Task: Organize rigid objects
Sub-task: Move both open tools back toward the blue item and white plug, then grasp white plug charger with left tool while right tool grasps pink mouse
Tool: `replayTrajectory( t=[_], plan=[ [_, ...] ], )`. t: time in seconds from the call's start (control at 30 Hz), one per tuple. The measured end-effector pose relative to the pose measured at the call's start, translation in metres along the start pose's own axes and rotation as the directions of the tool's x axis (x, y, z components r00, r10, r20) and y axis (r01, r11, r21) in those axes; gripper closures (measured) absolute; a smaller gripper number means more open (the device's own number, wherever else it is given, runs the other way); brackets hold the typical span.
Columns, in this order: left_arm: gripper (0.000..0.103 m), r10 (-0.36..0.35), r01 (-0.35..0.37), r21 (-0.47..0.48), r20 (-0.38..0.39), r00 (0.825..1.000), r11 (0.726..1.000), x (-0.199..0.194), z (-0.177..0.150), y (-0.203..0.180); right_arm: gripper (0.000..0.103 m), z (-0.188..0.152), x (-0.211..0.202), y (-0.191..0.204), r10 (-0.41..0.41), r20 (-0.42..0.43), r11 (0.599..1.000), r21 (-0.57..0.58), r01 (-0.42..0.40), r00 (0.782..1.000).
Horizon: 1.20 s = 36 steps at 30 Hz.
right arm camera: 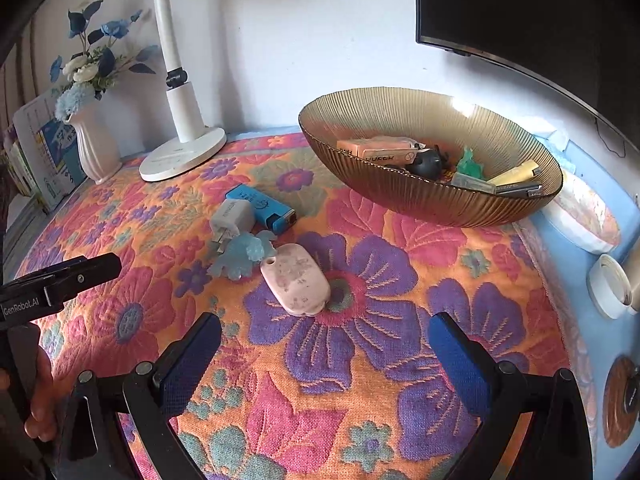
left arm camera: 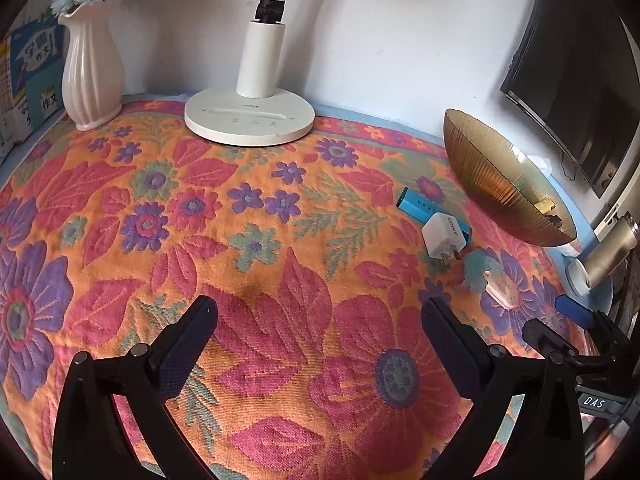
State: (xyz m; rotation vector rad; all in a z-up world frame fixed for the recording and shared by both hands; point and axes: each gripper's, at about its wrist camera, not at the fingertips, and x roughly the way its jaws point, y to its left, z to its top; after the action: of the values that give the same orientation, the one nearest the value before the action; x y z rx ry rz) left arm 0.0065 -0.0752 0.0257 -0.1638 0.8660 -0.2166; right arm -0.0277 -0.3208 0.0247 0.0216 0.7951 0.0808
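Both pairs of jaws spread wide and empty above the flowered cloth (right arm camera: 360,360) on the counter: left gripper (left arm camera: 316,320) over bare cloth, right gripper (right arm camera: 324,336) just short of the pink pebble-shaped case (right arm camera: 296,284). From the right wrist view only: bowl (right arm camera: 432,208) interior open to sight, holding an orange box (right arm camera: 376,150), a dark round item (right arm camera: 426,164), a green piece (right arm camera: 470,166), a yellow stick (right arm camera: 516,174) and more, too small to name. From the left wrist view, bowl (left arm camera: 492,184) seen side-on, contents almost wholly hidden. On the cloth in front of the bowl, a tight cluster: blue lighter (right arm camera: 262,208) touching the white charger (right arm camera: 232,216), pale blue translucent figure (right arm camera: 244,256) just beside the charger's prongs and against the pink case. In the left view the same group at far right, charger (left arm camera: 444,236) lying across the lighter (left arm camera: 416,204), pink case (left arm camera: 502,290) partly lost in glare. Lamp base (left arm camera: 250,120) and white vase (left arm camera: 92,76) at the back by the wall in both. Left gripper's black tip (right arm camera: 64,280) and a hand (right arm camera: 36,400) at the right view's left edge.
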Motion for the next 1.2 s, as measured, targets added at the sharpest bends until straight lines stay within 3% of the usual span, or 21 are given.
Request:
replayTrajectory(
  t=[1.2],
  plan=[
    [0.001, 0.013, -0.013, -0.003, -0.017, 1.000, 1.000, 0.0062, -0.0008, 0.0029, 0.000, -0.0021, 0.0044, -0.0038, 0.030, -0.018, 0.999, 0.032, -0.029, 0.999]
  ],
)
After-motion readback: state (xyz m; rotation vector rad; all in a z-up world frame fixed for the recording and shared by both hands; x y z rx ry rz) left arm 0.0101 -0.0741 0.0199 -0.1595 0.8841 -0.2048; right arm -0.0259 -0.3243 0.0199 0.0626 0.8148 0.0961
